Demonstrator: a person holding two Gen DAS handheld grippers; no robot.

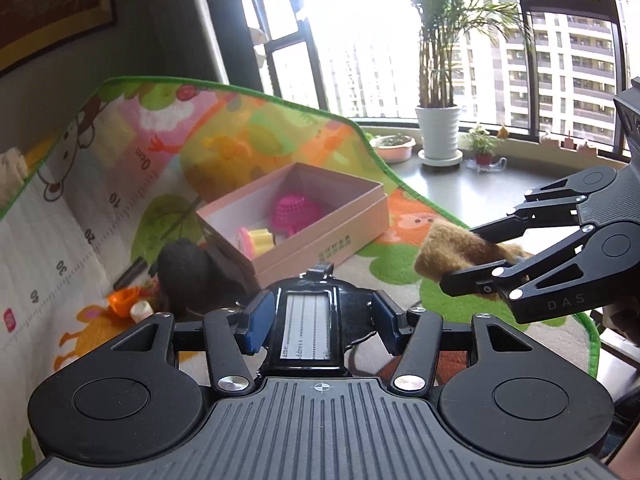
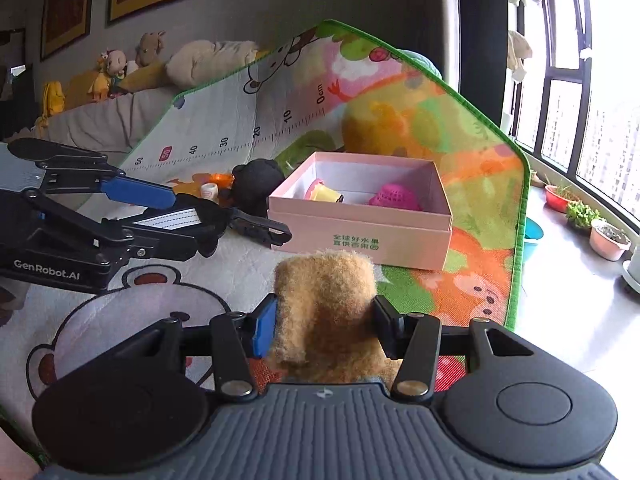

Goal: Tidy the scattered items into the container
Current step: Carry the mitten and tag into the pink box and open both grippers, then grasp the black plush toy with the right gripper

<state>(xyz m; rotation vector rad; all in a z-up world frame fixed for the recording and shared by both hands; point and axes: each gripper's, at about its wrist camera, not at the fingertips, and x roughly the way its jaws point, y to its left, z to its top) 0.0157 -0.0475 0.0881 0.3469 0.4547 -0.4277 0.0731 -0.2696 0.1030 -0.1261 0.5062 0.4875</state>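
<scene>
I am on a bright play mat [image 2: 472, 168] with cartoon animals, a green edge and a ruler printed on it. The pink box [image 2: 362, 236] sits in the middle of the mat, open at the top. Inside the box are a pink basket toy [image 2: 394, 197] and a yellow toy [image 2: 325, 193].

My left gripper [image 1: 316, 320] pinches a black tag [image 1: 306, 330] with a white card in it, one blue finger [image 1: 256, 320] on each side. It hangs in the air in front of the box. My right gripper [image 2: 325, 328] pinches a brown fuzzy toy [image 2: 326, 300] in its fingers, also up in the air, near the front of the box.

To the left of the box a black fuzzy toy [image 2: 258, 182] touches the box's corner. Past it, farther from the box, lie an orange toy [image 2: 221, 178] and a small white cup [image 2: 209, 191].

Behind the box the mat bends up against a grey sofa [image 2: 104, 124] with soft toys [image 2: 116, 68] on it. To the right of the box is a big window [image 1: 568, 48] with tall buildings outside. A tall plant in a white pot [image 1: 438, 128] and small flower pots [image 2: 610, 240] stand on the grey floor there.
</scene>
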